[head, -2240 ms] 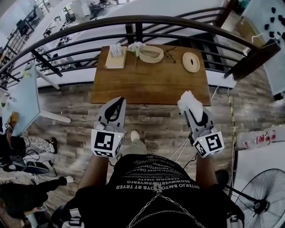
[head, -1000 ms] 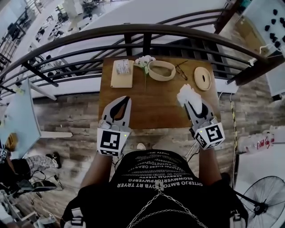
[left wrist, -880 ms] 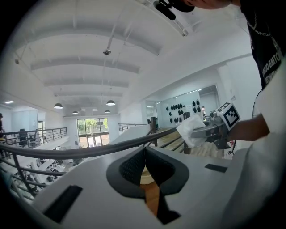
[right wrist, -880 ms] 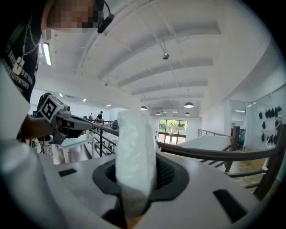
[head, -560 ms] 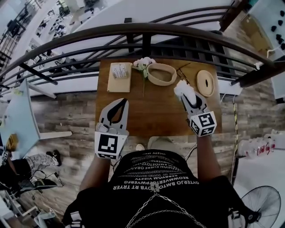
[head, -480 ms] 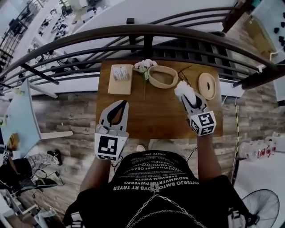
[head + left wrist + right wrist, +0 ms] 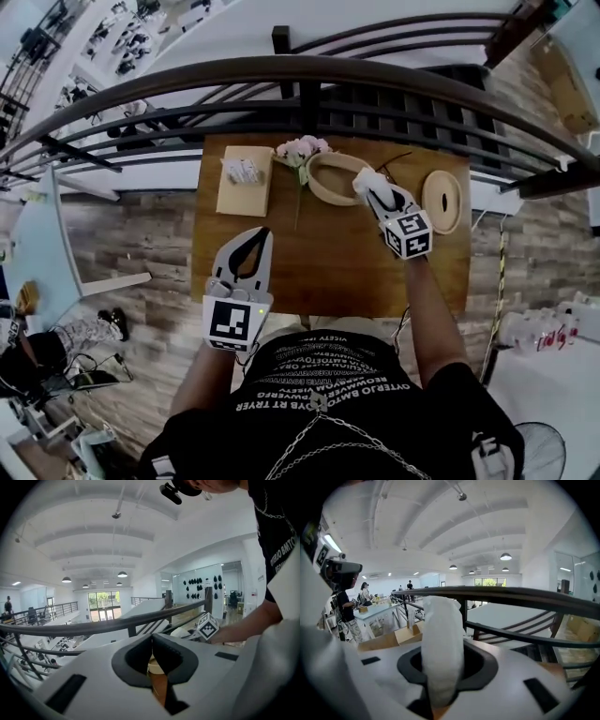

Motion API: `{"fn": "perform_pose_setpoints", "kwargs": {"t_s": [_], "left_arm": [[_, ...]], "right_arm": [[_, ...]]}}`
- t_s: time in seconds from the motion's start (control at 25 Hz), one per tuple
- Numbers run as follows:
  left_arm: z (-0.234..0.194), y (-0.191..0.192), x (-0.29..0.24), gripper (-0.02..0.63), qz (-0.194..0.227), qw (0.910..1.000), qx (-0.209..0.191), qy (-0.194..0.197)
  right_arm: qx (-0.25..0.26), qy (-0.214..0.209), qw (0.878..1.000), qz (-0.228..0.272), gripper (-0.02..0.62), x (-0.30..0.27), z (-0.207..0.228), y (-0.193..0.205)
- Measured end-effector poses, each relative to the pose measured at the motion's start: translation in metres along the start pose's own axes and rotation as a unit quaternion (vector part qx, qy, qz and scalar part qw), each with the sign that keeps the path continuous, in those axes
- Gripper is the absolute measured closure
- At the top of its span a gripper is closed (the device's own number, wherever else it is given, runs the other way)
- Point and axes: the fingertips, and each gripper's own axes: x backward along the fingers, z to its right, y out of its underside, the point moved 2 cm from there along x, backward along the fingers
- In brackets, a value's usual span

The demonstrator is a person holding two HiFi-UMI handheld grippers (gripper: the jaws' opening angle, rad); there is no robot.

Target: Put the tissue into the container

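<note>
A brown wooden table (image 7: 328,253) stands on plank flooring (image 7: 131,244) against a dark curved railing (image 7: 309,70), with an open hall beyond. On the table, an oval wooden container (image 7: 328,198) sits at 12 o'clock, pink flowers (image 7: 301,149) just beside it at 11, a tissue holder (image 7: 243,180) at 10, and a round lid (image 7: 441,200) at 2. The right gripper (image 7: 372,191) is clamped on the white tissue (image 7: 360,180) at the container's 3 o'clock rim. The left gripper (image 7: 253,239), at 7 o'clock, has its jaws together and holds nothing.

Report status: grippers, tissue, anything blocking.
Right gripper shut on tissue, at container rim. Left gripper shut, empty. Nothing in the way.
</note>
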Motion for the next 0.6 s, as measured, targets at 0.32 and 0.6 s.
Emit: {"fn": "perform_pose_setpoints", "kwargs": {"t_s": [0.32,0.6], "left_arm": [[0.001,0.026,-0.024,0.577,-0.039,0.9990,0.024,-0.004],[0.000,0.040,-0.017,0.577,-0.057,0.9979,0.027,-0.013]], "right_arm": [[0.024,-0.061,0.993,-0.099,0.477,-0.103,0.005,0.046],[0.080,-0.091,0.965,-0.233,0.477,-0.160,-0.009,0.091]]}}
